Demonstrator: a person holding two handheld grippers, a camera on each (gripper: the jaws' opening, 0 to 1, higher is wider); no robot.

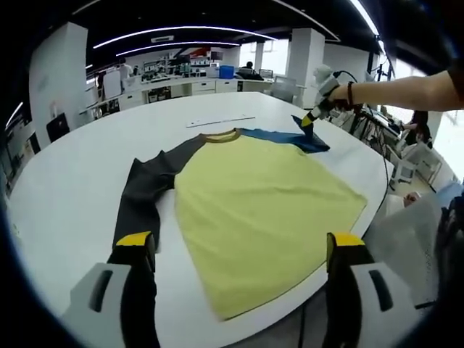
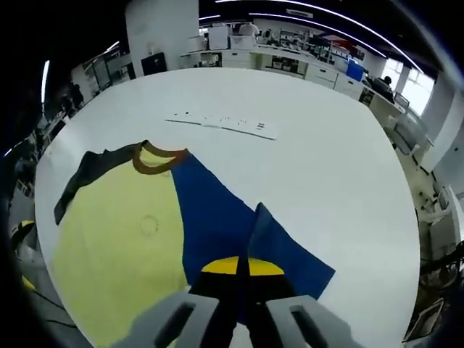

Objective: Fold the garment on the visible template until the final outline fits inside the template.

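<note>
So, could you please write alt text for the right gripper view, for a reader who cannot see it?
The right gripper, its yellow-tipped jaws closed, pinches the blue sleeve of a yellow shirt spread on a white table. The shirt has a brown collar and a dark sleeve on its far side.

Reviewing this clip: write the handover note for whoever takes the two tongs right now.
Right tongs: shut on the blue sleeve, pinching its cuff end.
Left tongs: open, hovering over the table's near edge, black sleeve by the left jaw.
Yellow raglan T-shirt: spread flat on the round white table, brown collar at the far side.
Done: no fold visible.
Left: fold both sleeves in, then the body.
</note>
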